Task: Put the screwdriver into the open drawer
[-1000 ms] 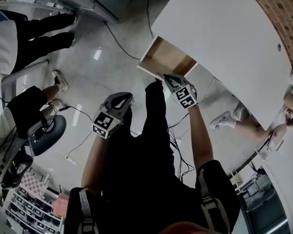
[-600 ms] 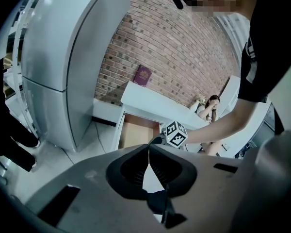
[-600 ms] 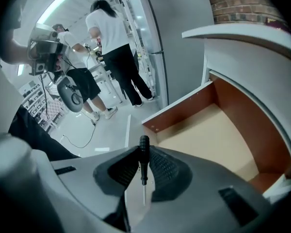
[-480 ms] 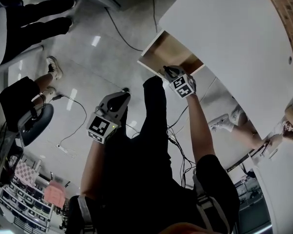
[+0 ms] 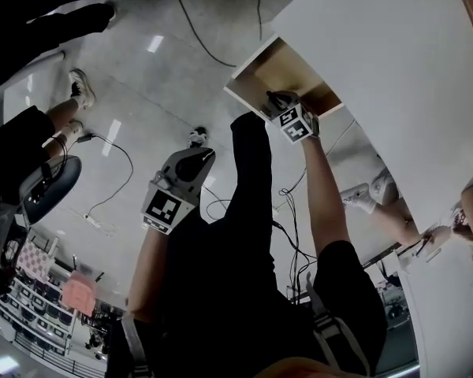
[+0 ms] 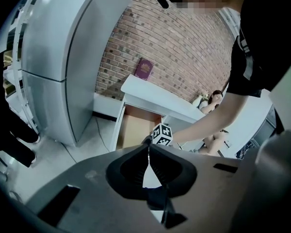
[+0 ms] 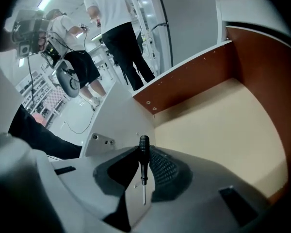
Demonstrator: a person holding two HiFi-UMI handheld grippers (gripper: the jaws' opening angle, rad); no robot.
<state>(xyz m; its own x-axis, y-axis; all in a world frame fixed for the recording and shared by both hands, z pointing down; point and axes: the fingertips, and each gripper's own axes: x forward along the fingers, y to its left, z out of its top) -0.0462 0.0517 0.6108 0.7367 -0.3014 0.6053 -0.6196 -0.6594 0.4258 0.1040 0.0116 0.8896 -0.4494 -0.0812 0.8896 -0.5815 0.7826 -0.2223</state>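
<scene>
The screwdriver (image 7: 143,160) has a black ribbed handle and a thin metal shaft, and my right gripper (image 7: 144,152) is shut on it, handle pointing away. In the right gripper view it hangs over the front left corner of the open drawer (image 7: 218,125), whose pale wooden floor is bare. The head view puts my right gripper (image 5: 277,101) at the front edge of that drawer (image 5: 274,68), under the white desk (image 5: 394,61). My left gripper (image 5: 195,150) is held lower, over the floor, apart from the drawer. Its pads (image 6: 148,149) meet with nothing between them.
Cables (image 5: 118,172) trail over the glossy floor. A person in black trousers (image 7: 128,47) stands beyond the drawer, and an office chair (image 5: 39,195) is at the left. Another person's leg and shoe (image 5: 363,195) lie beside the desk. A tall grey cabinet (image 6: 63,62) stands left of the desk.
My right gripper has dropped with the screwdriver to the drawer's front edge. The left gripper has sunk a little and stays shut.
</scene>
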